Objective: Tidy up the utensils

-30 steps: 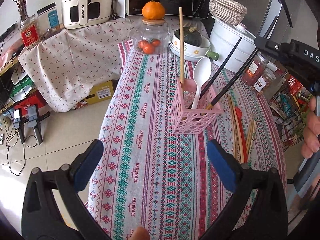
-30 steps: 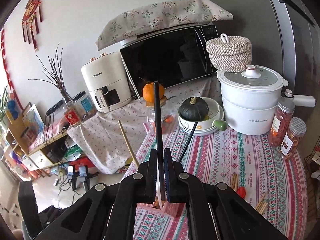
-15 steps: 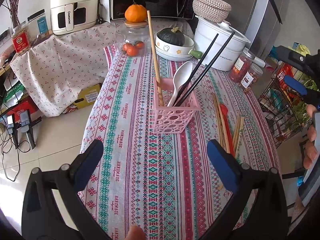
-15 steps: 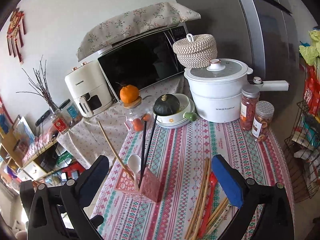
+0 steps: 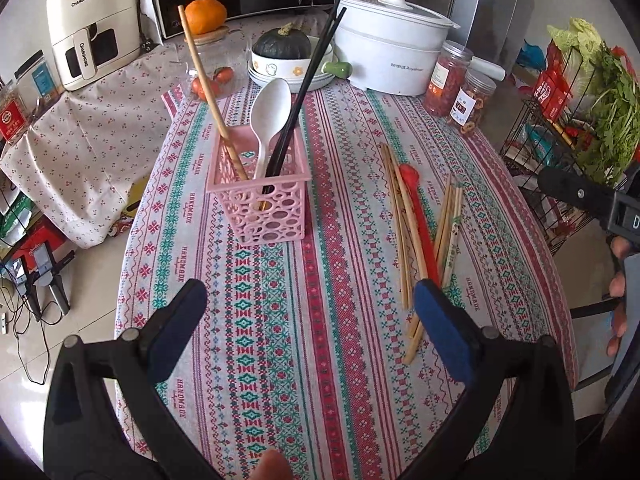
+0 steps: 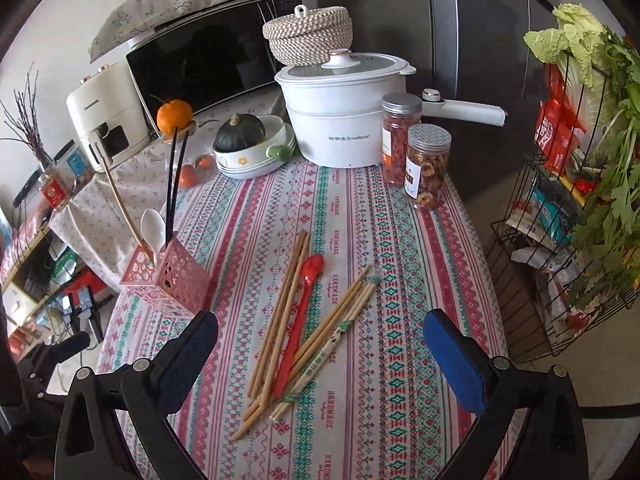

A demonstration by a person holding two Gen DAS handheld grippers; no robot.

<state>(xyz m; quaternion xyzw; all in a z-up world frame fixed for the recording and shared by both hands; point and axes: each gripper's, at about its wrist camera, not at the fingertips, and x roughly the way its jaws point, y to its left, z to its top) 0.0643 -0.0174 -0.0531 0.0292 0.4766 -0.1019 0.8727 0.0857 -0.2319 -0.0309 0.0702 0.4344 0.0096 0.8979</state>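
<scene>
A pink perforated utensil basket (image 5: 262,204) (image 6: 170,280) stands on the patterned tablecloth. In it lean a white spoon (image 5: 272,112), two black chopsticks (image 5: 310,72) and one wooden chopstick (image 5: 208,84). To its right lie several wooden chopsticks (image 6: 286,320) and a red spoon (image 6: 300,320) (image 5: 418,216) in a loose pile. My right gripper (image 6: 320,344) hangs open above the near end of that pile, nothing between its fingers. My left gripper (image 5: 310,316) is open too, over bare cloth in front of the basket.
At the table's far end stand a white pot (image 6: 340,120), two jars of dried fruit (image 6: 416,160), a bowl with a dark squash (image 6: 244,140) and a glass jar topped by an orange (image 5: 206,16). A wire rack of greens (image 6: 580,200) stands right of the table.
The right gripper let go of a black chopstick, which now stands in the basket, opened wide and moved right over the loose pile. The left gripper also shifted right.
</scene>
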